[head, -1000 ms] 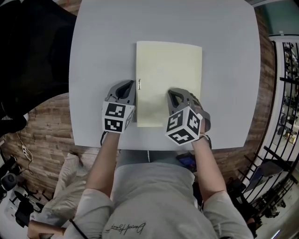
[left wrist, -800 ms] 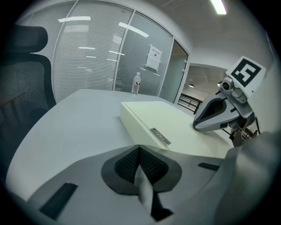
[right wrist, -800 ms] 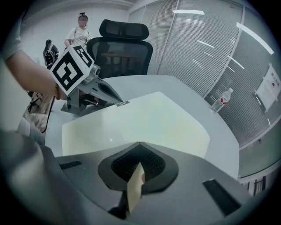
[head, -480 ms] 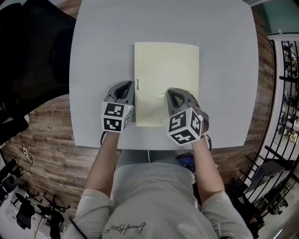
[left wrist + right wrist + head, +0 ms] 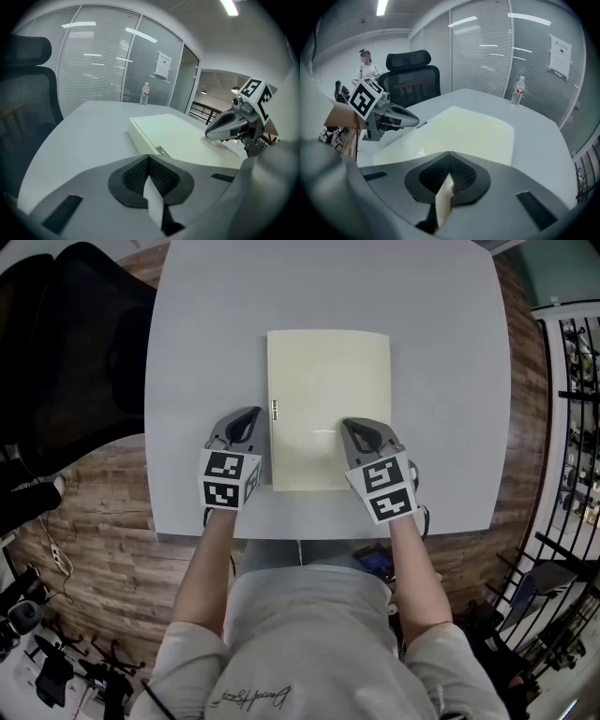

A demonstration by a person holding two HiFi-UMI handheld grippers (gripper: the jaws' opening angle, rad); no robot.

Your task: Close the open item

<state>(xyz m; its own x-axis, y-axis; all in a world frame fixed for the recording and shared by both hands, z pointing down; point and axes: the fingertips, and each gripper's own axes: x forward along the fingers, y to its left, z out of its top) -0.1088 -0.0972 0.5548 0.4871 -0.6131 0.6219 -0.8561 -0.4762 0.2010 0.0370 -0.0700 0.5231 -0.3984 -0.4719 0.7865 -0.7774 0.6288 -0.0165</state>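
The jaws of the left gripper (image 5: 246, 420) are pressed together with nothing between them, and the jaws of the right gripper (image 5: 362, 433) are shut and empty in the same way. The right tip is over the lower right part of the pale yellow flat folder (image 5: 328, 381) and seems to touch its cover. The left tip is just beside the folder's left edge, near a small label (image 5: 276, 410). The folder lies flat in the centre of the frame on the grey tabletop (image 5: 206, 334) and looks already closed. To finish well, I think the right gripper should press the cover gently while the left one guards the edge against sliding.
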